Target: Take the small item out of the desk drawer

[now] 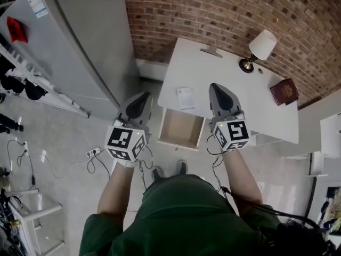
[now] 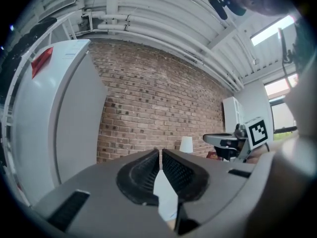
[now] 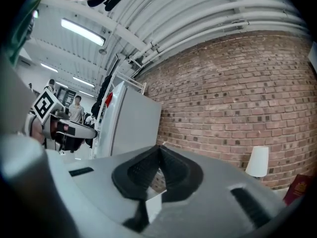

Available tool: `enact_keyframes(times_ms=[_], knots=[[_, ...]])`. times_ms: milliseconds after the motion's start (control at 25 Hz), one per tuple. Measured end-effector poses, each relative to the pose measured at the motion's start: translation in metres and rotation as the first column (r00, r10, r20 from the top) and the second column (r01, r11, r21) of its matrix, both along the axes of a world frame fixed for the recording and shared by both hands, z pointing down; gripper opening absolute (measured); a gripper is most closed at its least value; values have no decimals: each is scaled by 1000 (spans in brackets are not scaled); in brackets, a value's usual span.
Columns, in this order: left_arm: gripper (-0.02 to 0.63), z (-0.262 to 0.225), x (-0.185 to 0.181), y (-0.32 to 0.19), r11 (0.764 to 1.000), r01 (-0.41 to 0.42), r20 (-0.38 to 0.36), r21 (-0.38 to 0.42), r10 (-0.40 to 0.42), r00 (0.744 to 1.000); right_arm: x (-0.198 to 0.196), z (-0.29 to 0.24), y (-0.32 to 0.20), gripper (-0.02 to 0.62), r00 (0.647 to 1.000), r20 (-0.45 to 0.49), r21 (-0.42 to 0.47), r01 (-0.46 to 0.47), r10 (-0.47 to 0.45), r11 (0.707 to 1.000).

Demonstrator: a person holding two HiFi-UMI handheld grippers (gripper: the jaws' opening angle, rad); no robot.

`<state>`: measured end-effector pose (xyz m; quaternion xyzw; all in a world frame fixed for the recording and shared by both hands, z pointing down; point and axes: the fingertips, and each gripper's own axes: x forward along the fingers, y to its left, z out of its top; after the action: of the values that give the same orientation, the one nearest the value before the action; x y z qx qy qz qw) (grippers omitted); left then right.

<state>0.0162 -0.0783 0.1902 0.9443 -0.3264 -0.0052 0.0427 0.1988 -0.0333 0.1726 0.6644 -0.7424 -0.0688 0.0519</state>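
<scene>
Both tongs are clenched with nothing in them. The left tongs (image 2: 160, 155) hang just off the table's (image 1: 224, 63) left edge, and the right tongs (image 3: 159, 151) are over its top. The drawer (image 1: 181, 128) stands pulled out. A small white item (image 1: 185, 97) lies on the table just behind the drawer, between the tongs (lamp (image 1: 261, 49) and red book (image 1: 284, 92) far right).

Against brick wall (image 1: 213, 9): desk (image 1: 234, 108), refrigerator (image 1: 80, 41) to its left. Pulled out from desk's front edge: drawer (image 1: 181, 128). On desktop: small flat item (image 1: 185, 97) just behind drawer; lamp (image 1: 259, 49) at back right; book (image 1: 284, 92) near right edge, before lamp.
</scene>
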Motion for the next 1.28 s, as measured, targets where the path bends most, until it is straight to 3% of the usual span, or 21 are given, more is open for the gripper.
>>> enact_keyframes(times_ms=[400,1280], knots=[[14,0,6,-6,999,-39,-10,4,39,999,-8,-2,3,3,998,-60,2,-34,34,999],[14,3,6,-17,998,-65,-17,-6,64,998,-16,-5,-3,2,998,-56,15,-36,37,999]])
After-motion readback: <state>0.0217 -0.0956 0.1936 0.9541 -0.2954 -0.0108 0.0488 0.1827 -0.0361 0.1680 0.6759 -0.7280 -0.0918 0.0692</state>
